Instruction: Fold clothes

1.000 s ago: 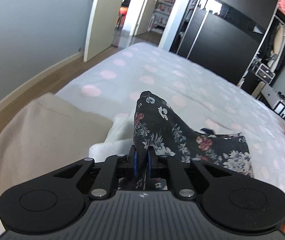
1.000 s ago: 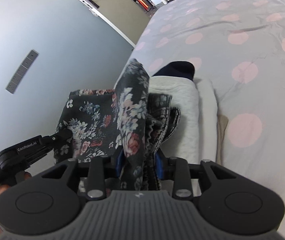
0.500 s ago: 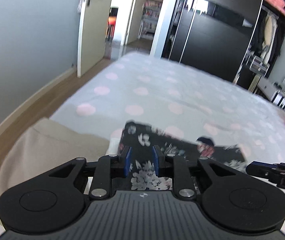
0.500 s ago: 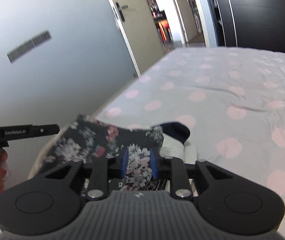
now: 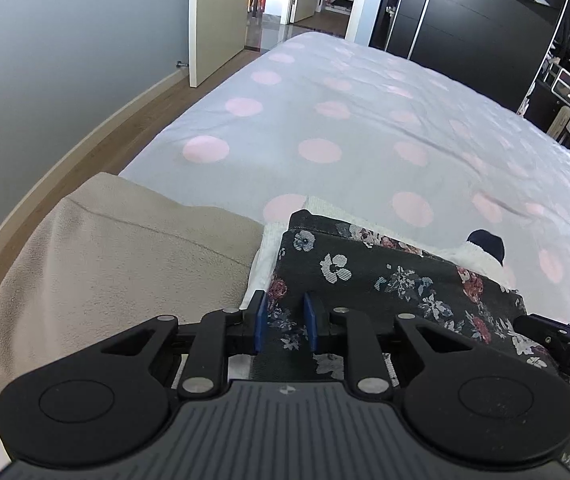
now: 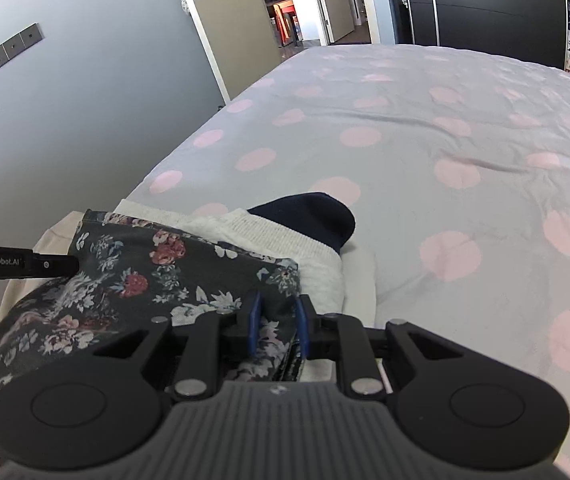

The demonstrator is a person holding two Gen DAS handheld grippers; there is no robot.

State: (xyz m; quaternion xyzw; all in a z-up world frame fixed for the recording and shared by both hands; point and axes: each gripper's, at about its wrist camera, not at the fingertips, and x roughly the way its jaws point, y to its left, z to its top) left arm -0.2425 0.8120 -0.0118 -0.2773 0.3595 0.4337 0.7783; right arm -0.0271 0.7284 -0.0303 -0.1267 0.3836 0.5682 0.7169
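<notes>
I have both grippers, left (image 5: 285,322) and right (image 6: 277,326), spread loosely astride the floral garment (image 5: 385,280); I'd lift away straight, not dragging the fold.

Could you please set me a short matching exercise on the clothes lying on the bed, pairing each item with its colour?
Things:
1. garment under both grippers
2. folded item to its left in the left wrist view
3. knit piece beneath it
4. item poking out behind the knit

Colours:
A. navy
B. beige
C. dark floral
D. white

Pairs: 1-C, 2-B, 3-D, 4-A
</notes>
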